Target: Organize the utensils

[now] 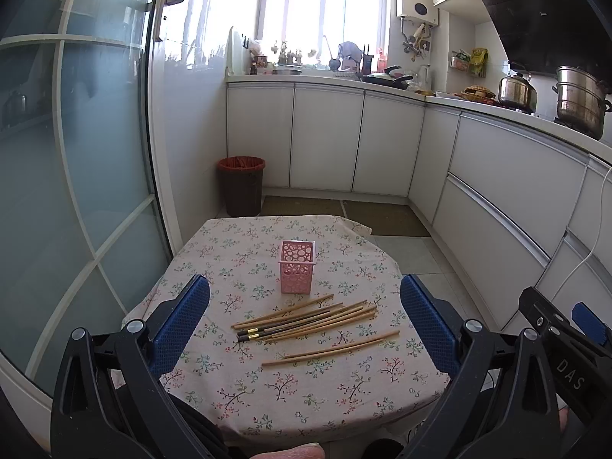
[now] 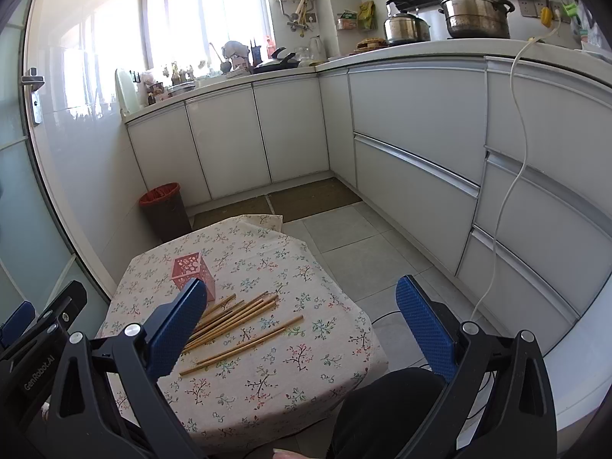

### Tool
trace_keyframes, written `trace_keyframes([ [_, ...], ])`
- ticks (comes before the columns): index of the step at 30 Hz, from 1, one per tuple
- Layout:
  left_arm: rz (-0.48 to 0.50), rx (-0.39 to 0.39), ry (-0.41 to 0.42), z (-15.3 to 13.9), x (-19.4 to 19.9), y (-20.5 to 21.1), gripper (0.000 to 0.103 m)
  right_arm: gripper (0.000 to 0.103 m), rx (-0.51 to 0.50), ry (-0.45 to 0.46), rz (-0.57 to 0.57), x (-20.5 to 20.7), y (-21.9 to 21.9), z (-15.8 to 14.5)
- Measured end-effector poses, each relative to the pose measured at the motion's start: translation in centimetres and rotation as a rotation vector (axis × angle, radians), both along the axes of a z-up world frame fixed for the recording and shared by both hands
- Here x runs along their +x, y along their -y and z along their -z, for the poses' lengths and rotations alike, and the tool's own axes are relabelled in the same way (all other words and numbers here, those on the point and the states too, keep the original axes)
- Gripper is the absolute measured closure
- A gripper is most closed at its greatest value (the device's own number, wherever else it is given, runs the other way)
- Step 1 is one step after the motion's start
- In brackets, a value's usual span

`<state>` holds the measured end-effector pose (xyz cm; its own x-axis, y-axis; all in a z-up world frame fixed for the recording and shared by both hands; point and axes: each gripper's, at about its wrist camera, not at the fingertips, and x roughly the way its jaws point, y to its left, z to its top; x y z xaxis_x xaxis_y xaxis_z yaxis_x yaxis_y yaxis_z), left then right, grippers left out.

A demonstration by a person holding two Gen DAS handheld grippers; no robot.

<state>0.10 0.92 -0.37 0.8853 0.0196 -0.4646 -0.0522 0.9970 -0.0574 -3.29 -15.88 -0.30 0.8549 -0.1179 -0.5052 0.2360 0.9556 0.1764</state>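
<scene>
My left gripper (image 1: 305, 323): black frame, blue dimpled pads. My right gripper (image 2: 302, 321): the same black and blue. Tablecloth (image 1: 306, 394): pale beige, printed with small sprigs in pink, teal and dark brown. Holder (image 1: 297, 266): pink, pierced with round holes of mixed sizes. Chopsticks (image 1: 306, 317): mostly light tan; two dark ones (image 1: 283, 329), black or deep brown as far as I can tell, each with a gold band near the end. Bin (image 1: 241, 185): dark brown with an orange-red liner. Cabinets (image 1: 325, 137): white. Floor tiles (image 2: 344, 244): grey
</scene>
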Motion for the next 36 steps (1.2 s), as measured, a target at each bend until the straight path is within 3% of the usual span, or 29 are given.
trace_keyframes([
  [36, -0.011, -0.001, -0.015, 0.81, 0.12, -0.39, 0.007, 0.007, 0.003, -0.015, -0.008, 0.16, -0.21, -0.05],
])
